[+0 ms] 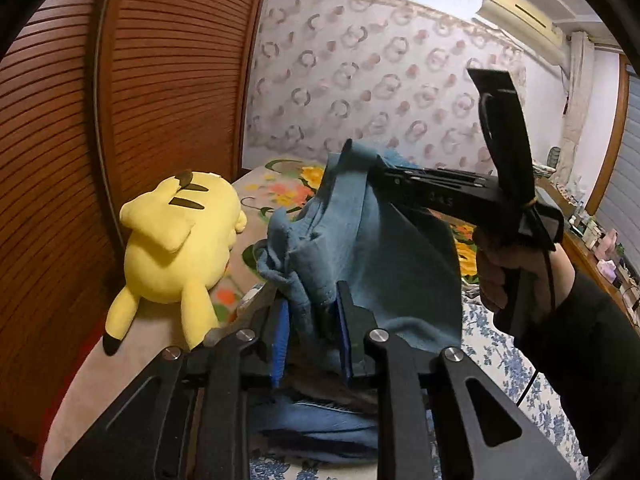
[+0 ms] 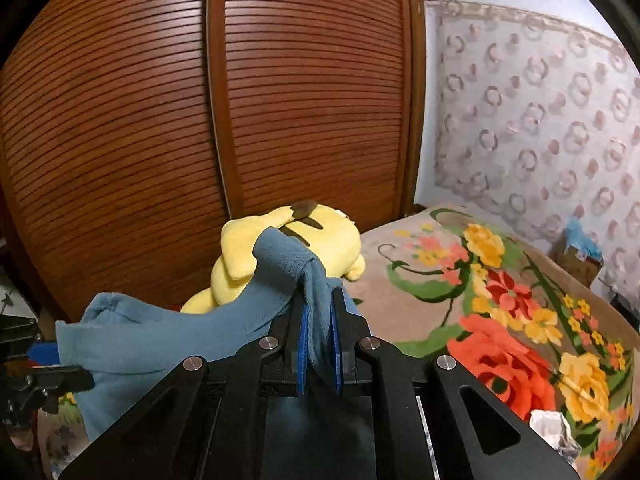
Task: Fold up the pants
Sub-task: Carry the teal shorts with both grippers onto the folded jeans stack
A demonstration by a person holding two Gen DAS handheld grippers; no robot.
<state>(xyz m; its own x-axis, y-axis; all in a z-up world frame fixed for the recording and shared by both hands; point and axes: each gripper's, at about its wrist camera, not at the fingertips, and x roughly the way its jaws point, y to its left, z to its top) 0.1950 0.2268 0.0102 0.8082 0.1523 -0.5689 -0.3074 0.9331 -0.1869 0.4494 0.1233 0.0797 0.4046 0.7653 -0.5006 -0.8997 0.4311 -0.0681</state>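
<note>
The blue pants (image 1: 360,248) hang in the air between my two grippers, above the bed. At the bottom of the left wrist view my left gripper (image 1: 312,310) is shut on a bunched edge of the pants, the cloth pinched between its blue pads. A hand (image 1: 496,276) holds my right gripper (image 1: 374,168) higher up and to the right, clamped on another edge. In the right wrist view the right gripper (image 2: 320,332) has its blue pads shut on a fold of the pants (image 2: 160,336). From there the cloth stretches left toward part of the left gripper (image 2: 60,378).
A yellow plush toy (image 1: 180,240) lies on the bed by the slatted wooden wardrobe doors (image 2: 280,100). A floral blanket (image 2: 500,300) covers the bed. Crumpled white paper (image 2: 552,428) lies on it, a cardboard box (image 2: 576,260) stands by the wall, and a cluttered desk (image 1: 596,236) is at right.
</note>
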